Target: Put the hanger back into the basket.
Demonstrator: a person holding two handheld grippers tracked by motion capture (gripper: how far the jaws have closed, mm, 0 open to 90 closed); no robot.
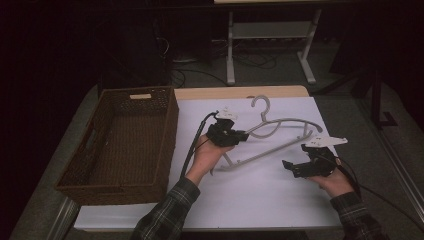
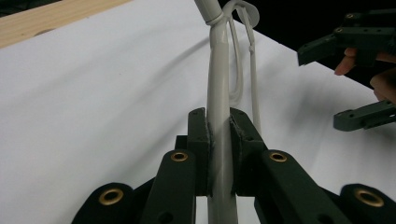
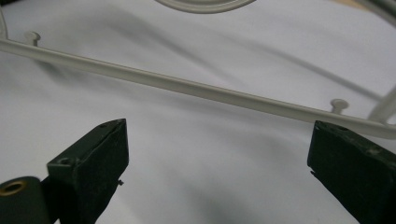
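Note:
A light grey plastic hanger (image 1: 280, 131) lies on the white sheet, hook toward the far edge. My left gripper (image 1: 244, 135) is shut on the hanger's upper arm near its left end; in the left gripper view the grey bar (image 2: 218, 116) runs up between the two closed pads. My right gripper (image 1: 290, 168) stands open just in front of the hanger's lower bar, to the right. In the right gripper view that bar (image 3: 196, 87) crosses the frame beyond the two wide-apart black jaws, with nothing between them.
A brown wicker basket (image 1: 165, 125) stands at the left of the table, its inside bare. The white sheet (image 1: 260, 195) covers the table's middle and right, with a strip of wooden tabletop (image 1: 240, 92) behind it. Dark floor and a white desk frame (image 1: 230, 60) lie beyond.

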